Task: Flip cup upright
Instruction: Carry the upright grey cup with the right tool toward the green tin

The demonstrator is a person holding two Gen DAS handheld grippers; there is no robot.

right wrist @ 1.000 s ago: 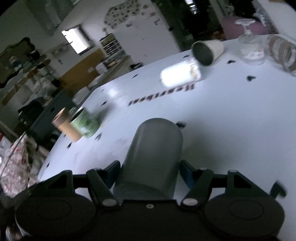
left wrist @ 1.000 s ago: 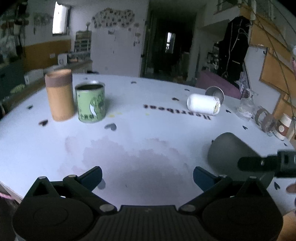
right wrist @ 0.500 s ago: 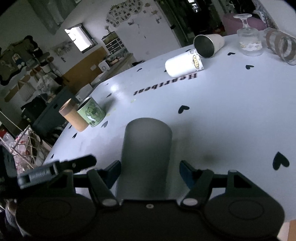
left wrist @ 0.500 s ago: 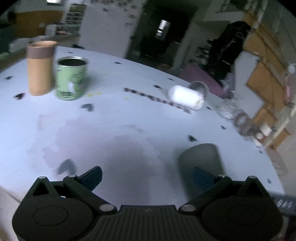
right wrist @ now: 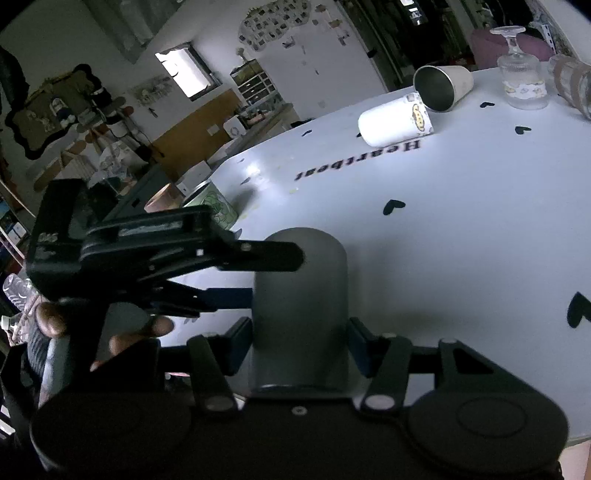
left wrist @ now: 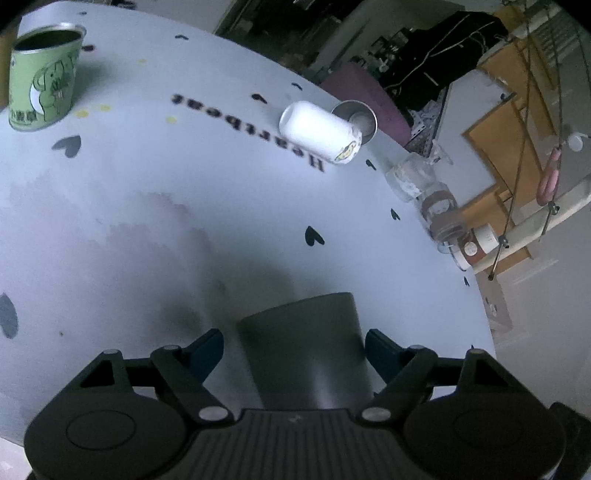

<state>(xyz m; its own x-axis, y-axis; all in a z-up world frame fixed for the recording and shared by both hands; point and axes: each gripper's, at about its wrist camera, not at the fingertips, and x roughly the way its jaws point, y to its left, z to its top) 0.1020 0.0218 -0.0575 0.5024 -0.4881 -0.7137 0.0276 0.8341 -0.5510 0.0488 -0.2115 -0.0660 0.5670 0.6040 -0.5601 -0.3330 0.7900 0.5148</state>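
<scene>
I see a dim room, white wall (right wrist: 295, 48) at the back with a cluster of small pictures (right wrist: 273, 22) stuck on it. Bright small window (right wrist: 186, 72) high up, main light source. Below it a tan wood panel (right wrist: 192, 133) and a cluttered counter (right wrist: 255, 118). Dark doorway (left wrist: 280, 33) past the table edge. Wooden cabinet (left wrist: 513, 125) to the side, dark clothing (left wrist: 447, 55) hanging near it, purple seat (left wrist: 365, 99) below.

The cup (left wrist: 306, 347) stands bottom centre on the desk (left wrist: 221, 206), between the left tool's (left wrist: 293, 349) fingers; a tin (left wrist: 40, 77) upper left, a toppled can (left wrist: 319, 131) upper centre.
</scene>
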